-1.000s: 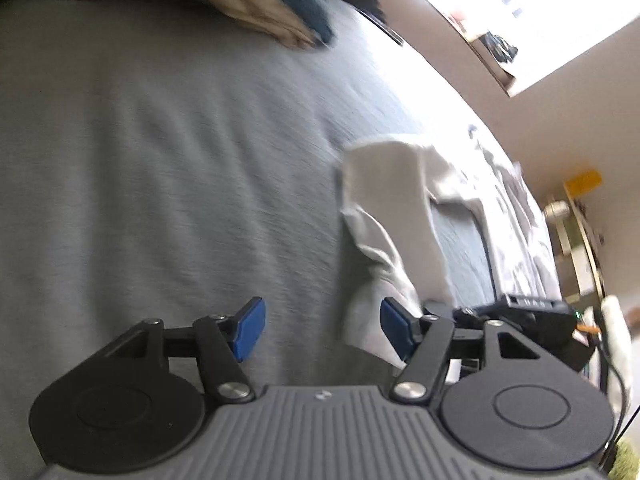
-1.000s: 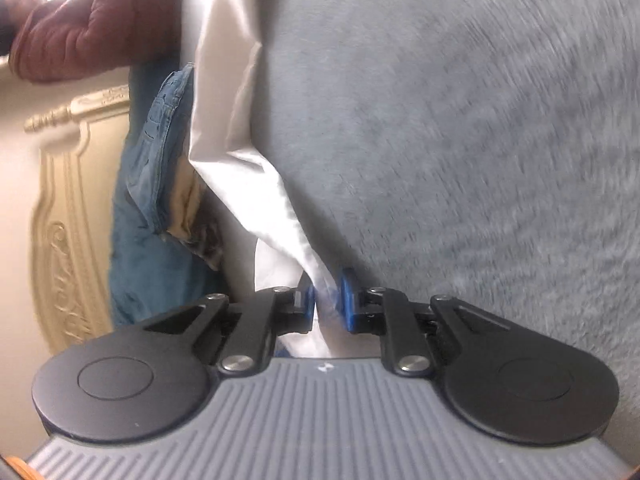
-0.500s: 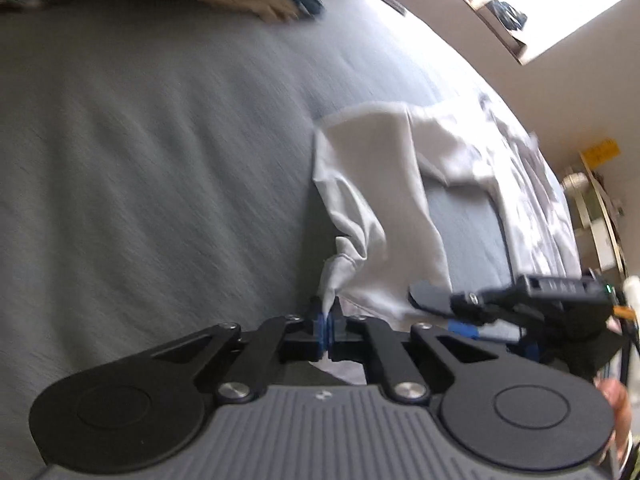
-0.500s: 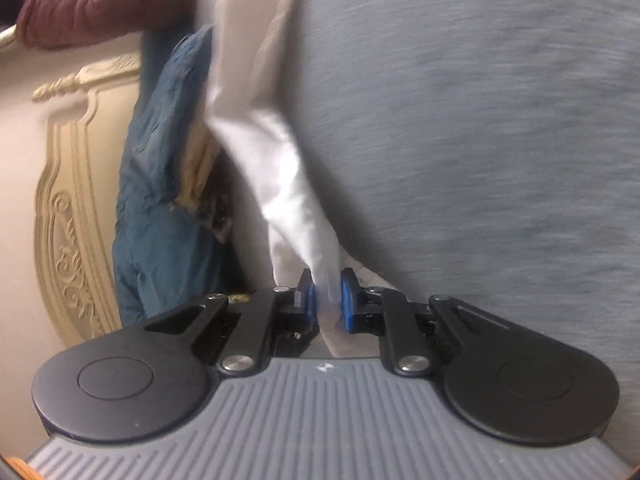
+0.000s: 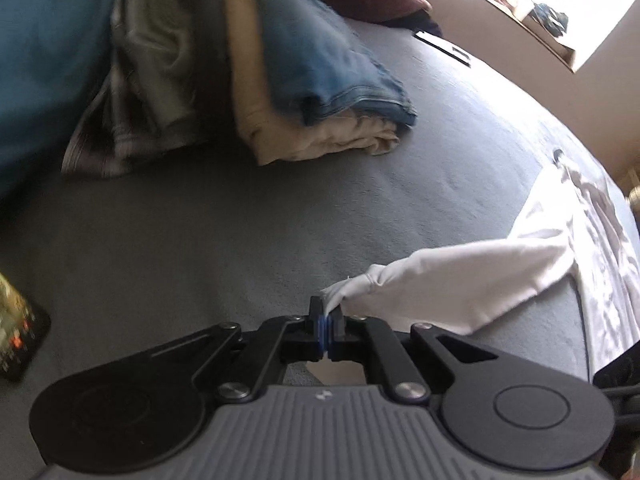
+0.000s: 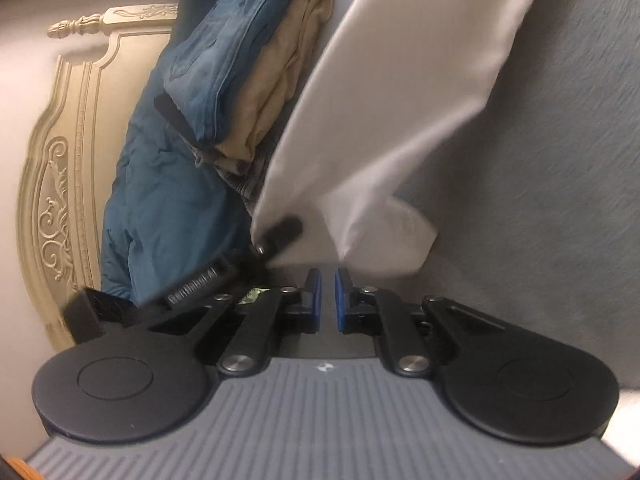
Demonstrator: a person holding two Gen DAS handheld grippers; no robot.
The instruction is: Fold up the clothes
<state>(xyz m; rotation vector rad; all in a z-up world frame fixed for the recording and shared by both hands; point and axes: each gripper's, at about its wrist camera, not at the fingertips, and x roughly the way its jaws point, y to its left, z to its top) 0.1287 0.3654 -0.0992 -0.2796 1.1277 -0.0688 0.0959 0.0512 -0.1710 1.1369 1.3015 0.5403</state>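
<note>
Both grippers lift one white garment over the grey bed: left gripper jaws clamped on its corner, right gripper jaws closing, with no cloth visibly pinched between them.

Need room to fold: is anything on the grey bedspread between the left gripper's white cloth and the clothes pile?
Nothing visible: the grey bedspread lies bare between the white cloth in the left gripper and the stacked clothes pile.
</note>
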